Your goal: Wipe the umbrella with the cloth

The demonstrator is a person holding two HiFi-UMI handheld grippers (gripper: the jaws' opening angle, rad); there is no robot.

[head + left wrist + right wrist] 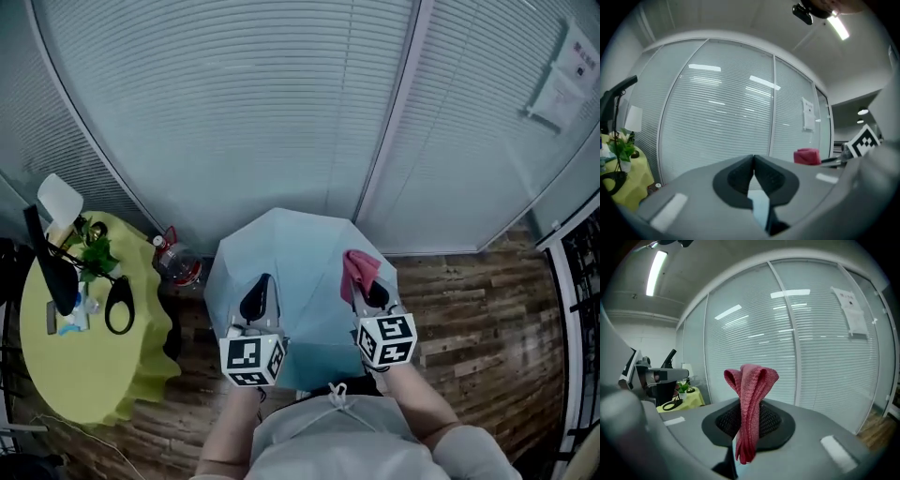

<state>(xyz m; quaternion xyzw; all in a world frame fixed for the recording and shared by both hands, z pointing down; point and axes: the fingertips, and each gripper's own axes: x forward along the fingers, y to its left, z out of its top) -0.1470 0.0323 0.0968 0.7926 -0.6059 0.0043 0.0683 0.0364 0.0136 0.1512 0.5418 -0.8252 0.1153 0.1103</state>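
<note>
An open light-blue umbrella (305,272) sits below me in the head view, its canopy facing up. My left gripper (257,296) hovers over the canopy's left half with its jaws shut, tips meeting (753,160); a strip of blue canopy shows through the gap lower down. My right gripper (364,284) is over the canopy's right half, shut on a folded pink-red cloth (359,269). The cloth (751,399) stands up between the dark pads and hangs down below them. From the left gripper view the cloth (806,156) appears off to the right.
A round yellow-green table (89,375) stands at the left with a plant (94,255), a lamp and black items. A red-capped bottle (174,261) sits on the floor beside the umbrella. A curved glass wall with blinds (281,103) is just ahead; wooden floor (478,319) lies at the right.
</note>
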